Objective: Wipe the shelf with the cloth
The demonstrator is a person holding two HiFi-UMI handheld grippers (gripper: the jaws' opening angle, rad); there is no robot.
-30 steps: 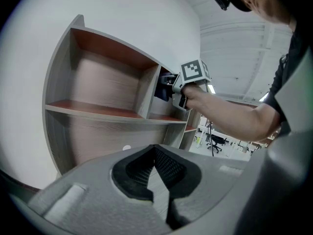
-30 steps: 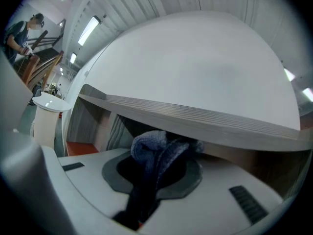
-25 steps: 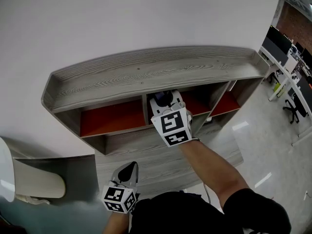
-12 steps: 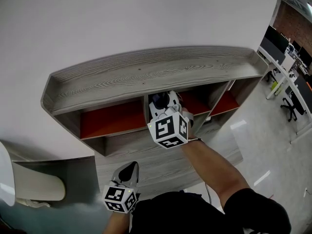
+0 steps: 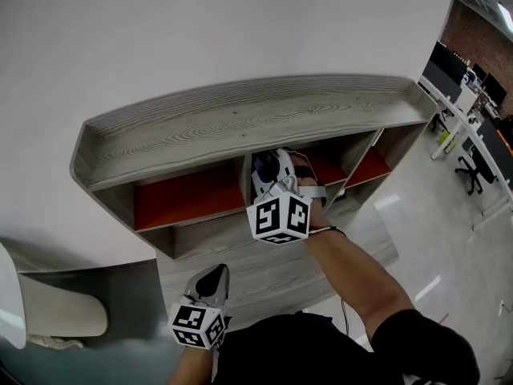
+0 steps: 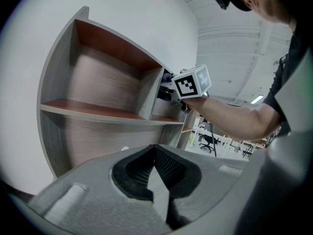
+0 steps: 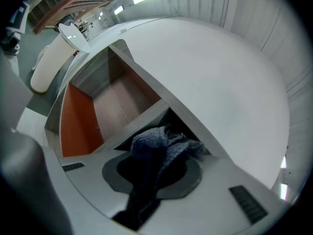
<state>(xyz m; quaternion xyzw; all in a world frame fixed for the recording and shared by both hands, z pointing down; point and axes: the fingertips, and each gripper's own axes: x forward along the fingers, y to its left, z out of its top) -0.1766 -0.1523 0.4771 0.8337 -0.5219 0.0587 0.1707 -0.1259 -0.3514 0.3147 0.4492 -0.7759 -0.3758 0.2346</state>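
A grey wood-grain shelf (image 5: 240, 119) with orange-red inner boards stands against a white wall. My right gripper (image 5: 274, 169) reaches into the upper middle compartment, just right of the vertical divider. It is shut on a dark blue cloth (image 7: 164, 148), which bunches out past the jaws against the divider's edge (image 7: 142, 121). The left compartment (image 7: 78, 121) shows beside it. My left gripper (image 5: 212, 281) hangs low in front of the shelf's lower part. Its jaws are shut with nothing between them (image 6: 155, 148). The right gripper's marker cube (image 6: 191, 82) shows in the left gripper view.
A white rounded chair (image 5: 48, 315) stands at the lower left on the floor. Office desks and chairs (image 5: 481, 127) fill the far right. A person's dark-sleeved arm (image 5: 377, 295) extends to the right gripper.
The right gripper has shifted slightly right and turned inside the middle compartment, its marker cube rotating. The left gripper has stayed where it was.
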